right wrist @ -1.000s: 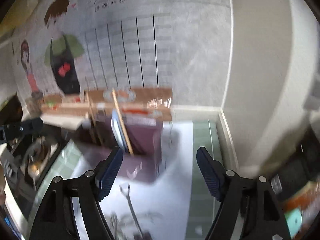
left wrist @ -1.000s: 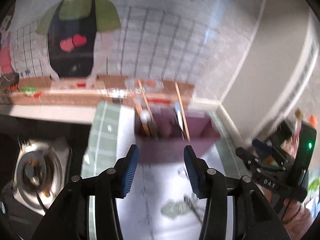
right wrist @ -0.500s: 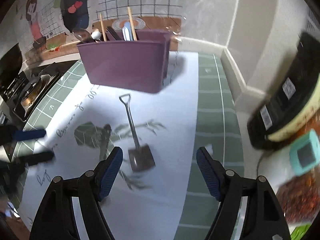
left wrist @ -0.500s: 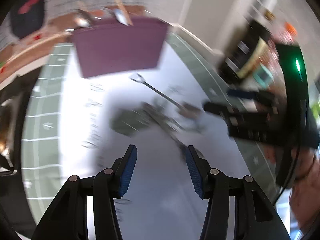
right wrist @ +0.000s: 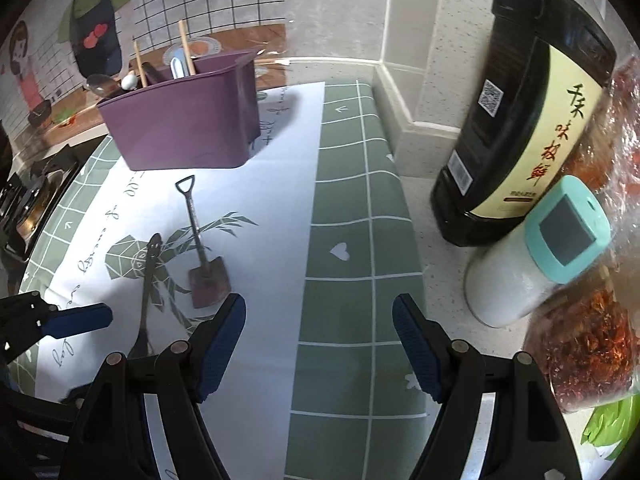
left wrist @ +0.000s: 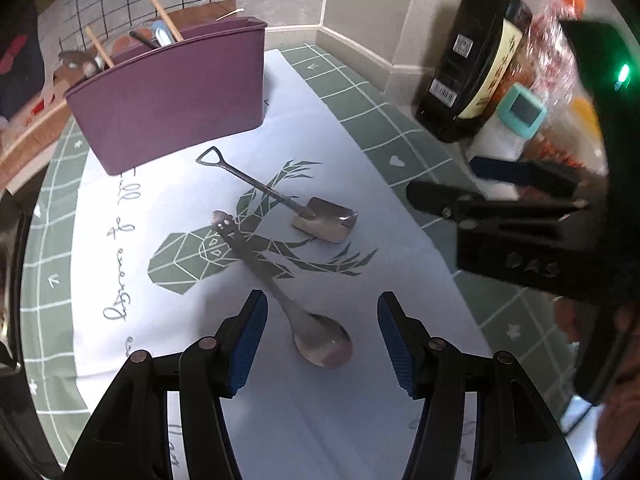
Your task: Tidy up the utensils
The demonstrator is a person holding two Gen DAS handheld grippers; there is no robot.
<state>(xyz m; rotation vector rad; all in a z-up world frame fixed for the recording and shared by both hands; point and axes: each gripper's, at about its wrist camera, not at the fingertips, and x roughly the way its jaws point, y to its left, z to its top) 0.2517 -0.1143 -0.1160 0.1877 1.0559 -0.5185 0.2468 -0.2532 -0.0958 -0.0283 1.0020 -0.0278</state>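
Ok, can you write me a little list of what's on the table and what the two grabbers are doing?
holder: purple utensil holder at the back of the mat, chopsticks and other utensils standing in it
loose utensils: shovel-shaped spoon and round spoon, both lying flat on the mat
left gripper: open, jaws have just been opening, round spoon's bowl lies between them, not gripped
right gripper: open, nothing between the jaws
right side: dark sauce bottle, white jar with teal lid
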